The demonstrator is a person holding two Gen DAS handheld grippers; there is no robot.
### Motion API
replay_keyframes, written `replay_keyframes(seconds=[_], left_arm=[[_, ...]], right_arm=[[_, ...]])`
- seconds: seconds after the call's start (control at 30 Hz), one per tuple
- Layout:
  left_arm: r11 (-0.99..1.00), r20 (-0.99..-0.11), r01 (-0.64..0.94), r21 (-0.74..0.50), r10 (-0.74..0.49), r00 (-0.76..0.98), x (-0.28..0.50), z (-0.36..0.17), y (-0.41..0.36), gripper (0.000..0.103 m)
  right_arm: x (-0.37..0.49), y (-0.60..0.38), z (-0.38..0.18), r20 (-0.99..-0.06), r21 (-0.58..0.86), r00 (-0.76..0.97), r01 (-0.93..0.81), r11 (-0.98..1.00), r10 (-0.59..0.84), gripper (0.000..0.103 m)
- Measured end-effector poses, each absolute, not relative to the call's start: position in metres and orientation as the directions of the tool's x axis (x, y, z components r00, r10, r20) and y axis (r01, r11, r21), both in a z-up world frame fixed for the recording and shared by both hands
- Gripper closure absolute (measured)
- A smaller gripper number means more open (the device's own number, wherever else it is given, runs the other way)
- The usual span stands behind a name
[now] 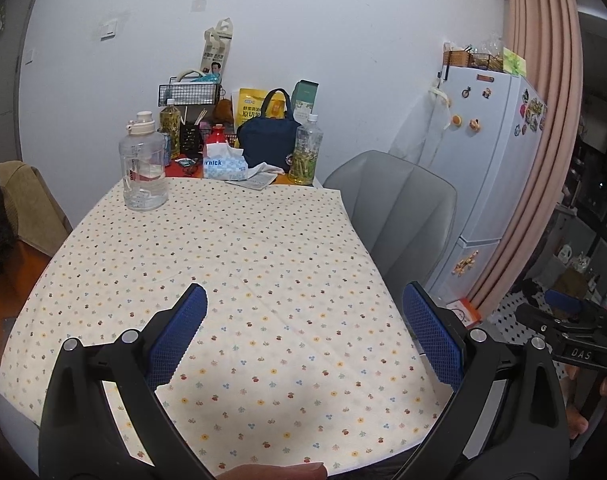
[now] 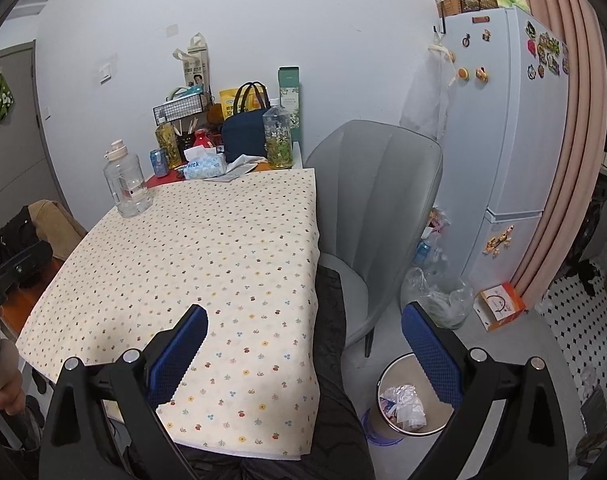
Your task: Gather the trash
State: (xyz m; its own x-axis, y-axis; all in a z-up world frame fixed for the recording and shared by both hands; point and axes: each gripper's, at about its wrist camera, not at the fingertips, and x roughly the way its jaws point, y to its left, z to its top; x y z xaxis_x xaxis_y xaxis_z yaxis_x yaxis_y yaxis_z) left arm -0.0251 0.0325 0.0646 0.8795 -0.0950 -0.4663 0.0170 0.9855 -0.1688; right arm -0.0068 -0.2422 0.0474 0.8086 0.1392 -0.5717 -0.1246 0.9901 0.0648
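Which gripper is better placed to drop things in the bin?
Right, probably. The right gripper is open with the bin on the floor just below its right finger, beside the table. The left gripper, also open, looks only over the table; no bin shows there.

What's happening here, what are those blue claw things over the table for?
A person holds two handheld grippers, collecting trash. The left gripper and the right gripper are both open and hold nothing above the floral tablecloth. The bin on the floor already holds crumpled wrappers. Nothing is being picked up right now.
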Motion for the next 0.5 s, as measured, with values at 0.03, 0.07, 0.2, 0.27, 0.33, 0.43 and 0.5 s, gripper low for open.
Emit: replay_keyframes(seconds=[0.03, 0.07, 0.2, 0.27, 0.33, 0.43, 0.5], left_arm=[[0.986, -0.463, 0.016, -0.169, -0.094, 0.881, -0.0261, 0.0654, 0.0325, 0.006], [0.985, -0.46, 0.015, -0.169, -0.093, 0.883, -0.0267, 0.0661, 0.0325, 0.006], [0.986, -0.456, 0.015, -0.168, -0.092, 0.885, -0.0291, 0.0669, 0.0344, 0.006], [0.986, -0.456, 0.015, -0.167, -0.091, 0.885, -0.0294, 0.0671, 0.0345, 0.006], [0.986, -0.455, 0.014, -0.168, -0.09, 0.886, -0.031, 0.0673, 0.0356, 0.006], [0.985, -0.453, 0.016, -0.17, -0.093, 0.887, -0.0333, 0.0673, 0.0354, 0.006], [0.985, -0.452, 0.02, -0.172, -0.096, 0.887, -0.0343, 0.0675, 0.0349, 0.006]], right_arm=[[-0.0082, -0.2428, 0.0483, -0.569, 0.064, 0.811, -0.124, 0.99, 0.138, 0.008], [-0.0089, -0.2431, 0.049, -0.566, 0.064, 0.812, -0.124, 0.99, 0.138, 0.008], [-0.0121, -0.2448, 0.0506, -0.561, 0.072, 0.815, -0.123, 0.99, 0.142, 0.008], [-0.0138, -0.2438, 0.0512, -0.559, 0.067, 0.817, -0.127, 0.99, 0.143, 0.008], [-0.014, -0.2418, 0.0514, -0.559, 0.06, 0.817, -0.131, 0.99, 0.142, 0.008], [-0.0158, -0.2397, 0.051, -0.562, 0.064, 0.813, -0.139, 0.988, 0.151, 0.008], [-0.017, -0.2379, 0.0515, -0.562, 0.06, 0.813, -0.142, 0.988, 0.151, 0.008]])
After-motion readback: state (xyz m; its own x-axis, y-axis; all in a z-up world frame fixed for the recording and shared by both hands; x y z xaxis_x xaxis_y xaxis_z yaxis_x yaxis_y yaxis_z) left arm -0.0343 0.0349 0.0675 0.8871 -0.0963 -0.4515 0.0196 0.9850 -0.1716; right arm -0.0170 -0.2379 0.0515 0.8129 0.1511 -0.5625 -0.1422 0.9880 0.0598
